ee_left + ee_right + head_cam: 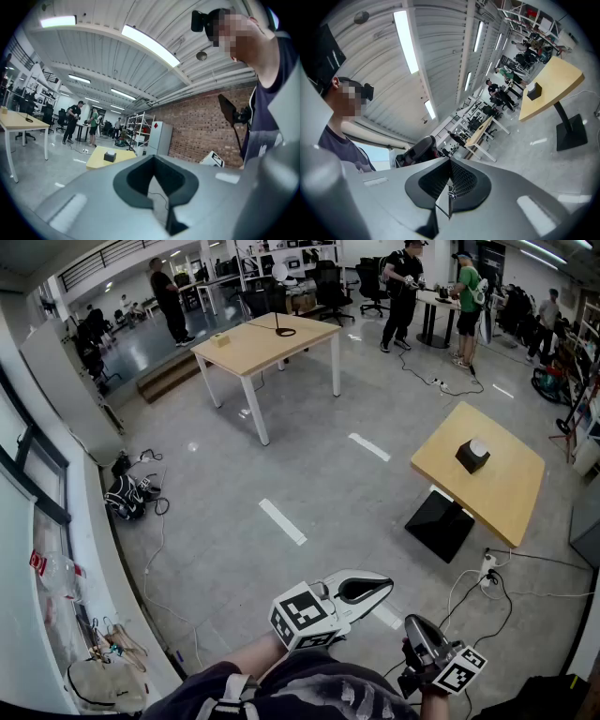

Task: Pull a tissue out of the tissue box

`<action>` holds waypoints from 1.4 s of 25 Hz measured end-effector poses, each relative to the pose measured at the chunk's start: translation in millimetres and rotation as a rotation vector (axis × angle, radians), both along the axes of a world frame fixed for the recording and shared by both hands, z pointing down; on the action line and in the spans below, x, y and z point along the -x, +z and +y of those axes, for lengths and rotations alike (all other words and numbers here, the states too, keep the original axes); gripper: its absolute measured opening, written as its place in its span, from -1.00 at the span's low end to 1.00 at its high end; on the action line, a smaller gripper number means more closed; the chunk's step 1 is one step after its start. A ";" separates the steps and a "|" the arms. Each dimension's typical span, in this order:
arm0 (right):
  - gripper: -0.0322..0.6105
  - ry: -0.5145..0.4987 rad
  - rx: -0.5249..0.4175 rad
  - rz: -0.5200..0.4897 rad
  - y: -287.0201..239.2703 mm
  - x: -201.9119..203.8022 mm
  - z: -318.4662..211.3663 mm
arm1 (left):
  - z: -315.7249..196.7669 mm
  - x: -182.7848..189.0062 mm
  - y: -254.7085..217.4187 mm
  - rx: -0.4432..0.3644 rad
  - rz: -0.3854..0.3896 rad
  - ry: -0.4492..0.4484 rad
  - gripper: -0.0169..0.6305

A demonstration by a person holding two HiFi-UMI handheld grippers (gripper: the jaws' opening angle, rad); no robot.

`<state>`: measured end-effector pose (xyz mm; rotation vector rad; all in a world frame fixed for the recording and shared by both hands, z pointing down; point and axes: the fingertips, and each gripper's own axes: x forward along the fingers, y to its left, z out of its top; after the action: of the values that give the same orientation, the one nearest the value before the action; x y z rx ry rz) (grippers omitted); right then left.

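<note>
A black tissue box [472, 456] with a white tissue standing out of its top sits on a small wooden table [506, 488] at the right, a few steps away across the floor. Both grippers are held low near my body, far from the box. My left gripper [386, 586] has its jaws together and nothing in them; it looks toward the tissue box [109, 156]. My right gripper [412, 622] is shut and empty too. In the right gripper view the tissue box [534, 90] shows small on the table [555, 86], beyond the right gripper [450, 161].
The small table stands on a black base plate [441, 524], with a power strip [486, 570] and cables on the floor beside it. A larger wooden table [267, 343] stands farther back. A backpack [124, 495] lies by the left wall. Several people stand at the back.
</note>
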<state>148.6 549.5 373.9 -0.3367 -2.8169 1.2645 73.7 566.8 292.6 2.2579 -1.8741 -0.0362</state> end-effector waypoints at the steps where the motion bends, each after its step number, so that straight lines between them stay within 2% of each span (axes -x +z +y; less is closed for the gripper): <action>1: -0.91 -0.004 0.001 0.011 2.2 10.0 1.5 | 1.0 9.5 1.1 -0.018 0.007 0.005 -0.94; 6: -0.91 -0.040 -0.019 0.027 3.9 72.4 5.6 | 8.2 66.6 4.7 -0.050 0.027 -0.007 -0.94; 10: -0.91 -0.022 -0.080 0.055 4.3 120.6 -3.5 | -4.3 113.3 15.9 -0.060 0.060 0.009 -0.94; 13: -0.91 -0.008 -0.080 0.080 8.2 143.4 -12.2 | -11.9 139.6 19.1 -0.075 0.071 0.008 -0.94; 17: -0.91 0.066 -0.077 0.124 8.8 145.7 -26.4 | -25.2 149.9 20.6 -0.089 0.105 0.059 -0.94; 22: -0.91 0.083 -0.077 0.141 9.2 159.8 -46.0 | -45.9 161.2 23.2 -0.079 0.127 0.077 -0.94; 29: -0.91 0.018 -0.027 0.097 15.8 176.9 -86.9 | -89.5 163.1 26.1 -0.018 0.098 0.045 -0.94; 32: -0.91 -0.006 0.018 0.073 19.6 174.3 -117.5 | -120.2 156.0 23.2 0.008 0.088 0.031 -0.94; 35: -0.91 -0.032 0.023 0.058 20.6 164.2 -147.1 | -154.6 143.2 19.9 0.025 0.068 0.028 -0.94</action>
<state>-15.5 402.3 394.5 -0.3389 -2.7401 1.2806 -69.4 412.2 312.6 2.2367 -1.7990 -0.0830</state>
